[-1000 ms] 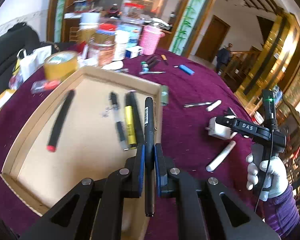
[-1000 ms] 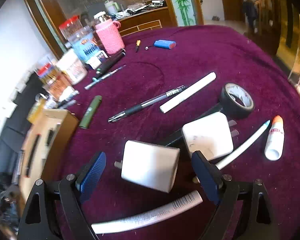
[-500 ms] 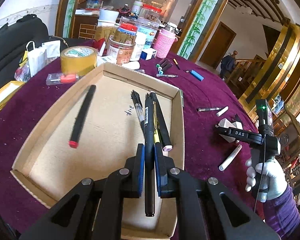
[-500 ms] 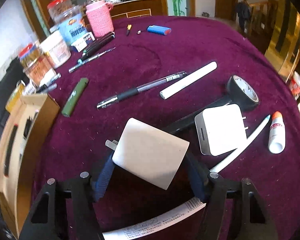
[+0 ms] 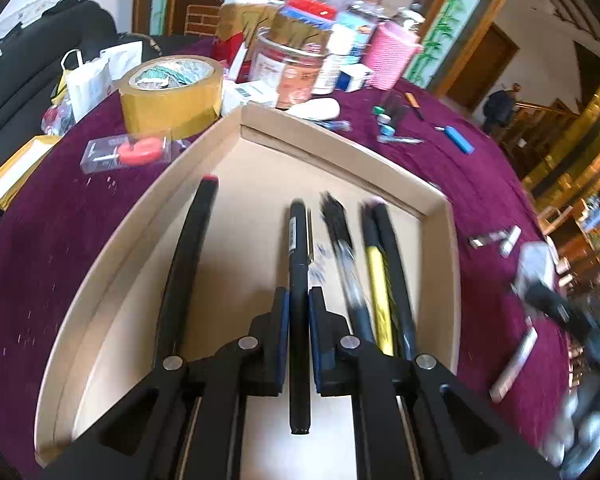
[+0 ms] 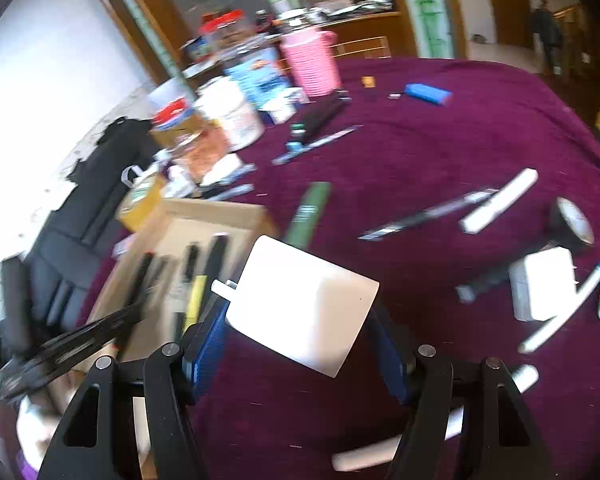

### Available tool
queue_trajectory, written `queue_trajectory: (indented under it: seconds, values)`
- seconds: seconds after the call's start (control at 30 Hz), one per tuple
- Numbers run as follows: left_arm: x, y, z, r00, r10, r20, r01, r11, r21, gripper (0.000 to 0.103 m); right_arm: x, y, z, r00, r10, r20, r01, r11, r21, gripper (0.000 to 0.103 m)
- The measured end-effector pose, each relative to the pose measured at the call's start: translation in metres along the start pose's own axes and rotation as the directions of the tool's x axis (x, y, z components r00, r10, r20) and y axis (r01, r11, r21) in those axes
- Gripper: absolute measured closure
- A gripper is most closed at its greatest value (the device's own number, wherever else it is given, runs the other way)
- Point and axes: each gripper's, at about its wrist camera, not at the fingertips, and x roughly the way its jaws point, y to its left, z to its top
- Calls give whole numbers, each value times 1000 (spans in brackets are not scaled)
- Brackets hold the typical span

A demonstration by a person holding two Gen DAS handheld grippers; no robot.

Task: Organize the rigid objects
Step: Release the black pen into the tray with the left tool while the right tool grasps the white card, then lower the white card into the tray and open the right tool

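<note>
Cardboard is filling the left wrist view: we are holding the left gripper (image 5: 299,312) clamped on a black pen (image 5: 299,276) over the shallow cardboard tray (image 5: 116,256). Bare tray floor is lying open on both sides of it, between a long black marker (image 5: 184,256) at the left and a row of pens (image 5: 376,264) near the right wall.

In the right wrist view, we are gripping a white charger block (image 6: 304,304) in the right gripper (image 6: 300,344), above the purple cloth (image 6: 440,148) just right of the tray's right edge (image 6: 216,208). A second charger (image 6: 540,288) is resting far right.
</note>
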Motion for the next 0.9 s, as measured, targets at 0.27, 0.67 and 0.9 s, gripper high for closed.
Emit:
queue_trajectory:
  seconds: [0.27, 0.67, 0.9]
  values:
    - [-11, 16, 17, 996, -52, 70, 56, 997, -50, 65, 33, 61, 3, 992, 95, -80, -104, 988, -111, 31]
    - [-120, 84, -53, 953, -33, 302, 60, 995, -81, 42, 68, 147, -48, 947, 135, -293, -225, 928, -298, 31]
    - [-145, 117, -75, 936, -4, 352, 32, 997, -75, 41, 94, 175, -68, 949, -86, -302, -66, 886, -460, 31]
